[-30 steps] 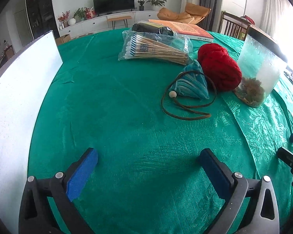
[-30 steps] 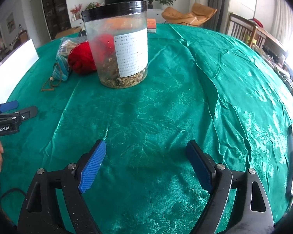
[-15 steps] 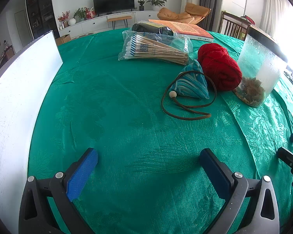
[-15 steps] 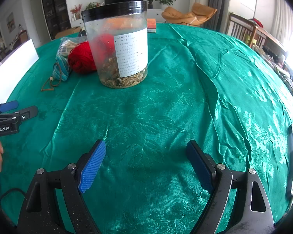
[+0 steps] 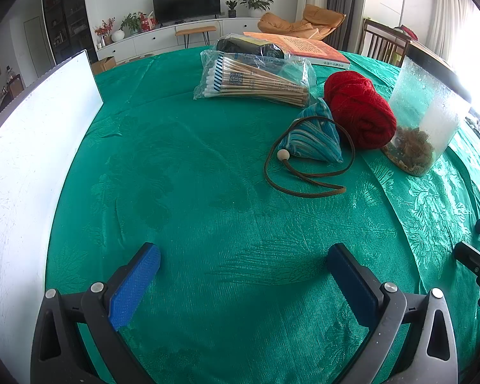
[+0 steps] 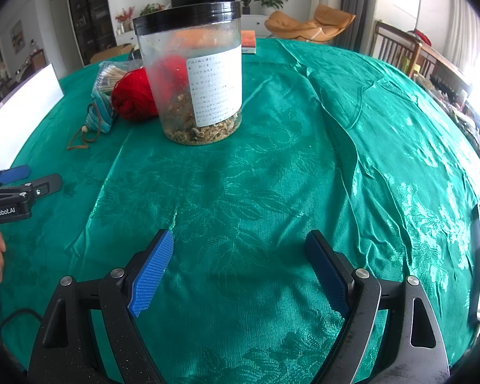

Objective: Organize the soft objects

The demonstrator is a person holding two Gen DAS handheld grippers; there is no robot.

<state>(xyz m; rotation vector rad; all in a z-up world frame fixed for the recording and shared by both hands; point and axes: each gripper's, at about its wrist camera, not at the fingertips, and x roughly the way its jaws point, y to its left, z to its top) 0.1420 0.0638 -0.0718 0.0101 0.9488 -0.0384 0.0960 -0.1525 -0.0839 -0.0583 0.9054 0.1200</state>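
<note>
Both our tongs, left tongs (image 5: 243, 256) and right tongs (image 6: 238, 244), spread empty; red yarn (image 5: 360, 108) and striped pouch (image 5: 313, 137) well ahead.

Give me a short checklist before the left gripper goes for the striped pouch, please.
1. left gripper open, nothing held: ok.
2. right gripper open, nothing held: ok.
3. Cloth between left gripper and striped pouch bare: ok.
4. Pouch apart from red yarn: not ok, they look touching.
5. brown cord loops loose in front of the pouch, may snag: not ok.
6. Where soft objects go: cannot tell.
</note>
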